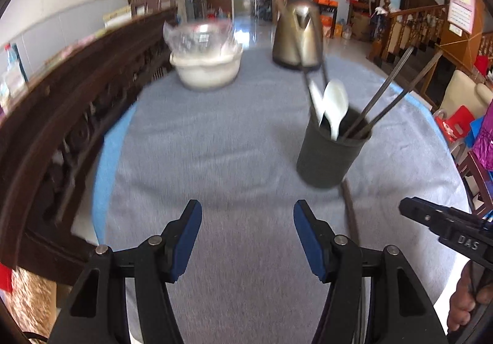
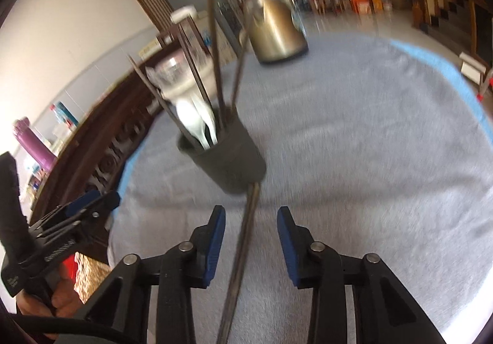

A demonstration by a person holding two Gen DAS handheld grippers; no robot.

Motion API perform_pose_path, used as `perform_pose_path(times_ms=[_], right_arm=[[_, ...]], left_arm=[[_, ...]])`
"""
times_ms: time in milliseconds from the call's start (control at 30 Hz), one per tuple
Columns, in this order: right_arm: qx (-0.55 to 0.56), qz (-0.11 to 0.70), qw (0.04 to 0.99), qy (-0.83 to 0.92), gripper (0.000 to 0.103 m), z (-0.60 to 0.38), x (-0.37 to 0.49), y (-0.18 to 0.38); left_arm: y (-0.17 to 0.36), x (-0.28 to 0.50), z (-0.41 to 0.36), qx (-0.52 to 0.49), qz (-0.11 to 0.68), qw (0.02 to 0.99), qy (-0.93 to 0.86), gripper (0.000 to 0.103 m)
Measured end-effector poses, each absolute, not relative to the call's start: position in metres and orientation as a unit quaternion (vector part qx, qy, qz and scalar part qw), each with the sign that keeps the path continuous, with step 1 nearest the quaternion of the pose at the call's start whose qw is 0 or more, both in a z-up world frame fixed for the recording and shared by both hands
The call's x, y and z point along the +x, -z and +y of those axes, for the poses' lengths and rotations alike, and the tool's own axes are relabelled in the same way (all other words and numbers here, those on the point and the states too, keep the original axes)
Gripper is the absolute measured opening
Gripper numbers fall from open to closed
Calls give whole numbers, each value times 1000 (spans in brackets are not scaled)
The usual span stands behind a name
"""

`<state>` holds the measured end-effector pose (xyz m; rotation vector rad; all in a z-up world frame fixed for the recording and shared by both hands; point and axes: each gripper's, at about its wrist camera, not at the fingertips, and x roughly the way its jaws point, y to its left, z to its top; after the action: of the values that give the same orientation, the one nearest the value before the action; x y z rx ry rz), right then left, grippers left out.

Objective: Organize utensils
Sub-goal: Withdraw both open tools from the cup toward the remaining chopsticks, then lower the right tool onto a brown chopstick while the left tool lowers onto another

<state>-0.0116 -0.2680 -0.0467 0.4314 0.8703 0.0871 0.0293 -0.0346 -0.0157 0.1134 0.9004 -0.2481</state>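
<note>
Now: last chopstick lined up between my right jaws.

My right gripper (image 2: 251, 239) stands half open around the dark chopstick (image 2: 243, 245), not yet pinching; its length runs straight ahead toward the black holder (image 2: 228, 159) just beyond. My left gripper (image 1: 248, 239), wide and empty, hangs farther off.

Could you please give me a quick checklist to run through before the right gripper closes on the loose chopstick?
1. Chopstick lies between the right gripper pads: ok.
2. Pads pressing on it: not ok, gaps on both sides.
3. Dark utensil cup upright on the grey cloth: ok.
4. Left gripper empty and open: ok.
5. Chopstick's far tip clear of the cup's base: cannot tell.
</note>
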Motion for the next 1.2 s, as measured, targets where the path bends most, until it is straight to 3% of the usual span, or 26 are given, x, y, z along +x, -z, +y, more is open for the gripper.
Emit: perform_pose_path(times_ms=[233,433,933,1067,1200], right_arm=[[183,490,850,-53,25,-242,8,92],[151,515,842,-50,23,-225,7,108],[160,503,848,-40,23,-238,9,98],[143,519,842,-35,14,-229,14,109],[136,527,838,-34,11,-231,10,112]], left_arm=[[38,27,-24,46,463,878,113,63],[38,27,-26,42,463,878,119,63],[42,23,-42,49,469,871,134,63],[40,23,-42,51,469,872,131,63],[41,24,-45,51,472,870,133,63]])
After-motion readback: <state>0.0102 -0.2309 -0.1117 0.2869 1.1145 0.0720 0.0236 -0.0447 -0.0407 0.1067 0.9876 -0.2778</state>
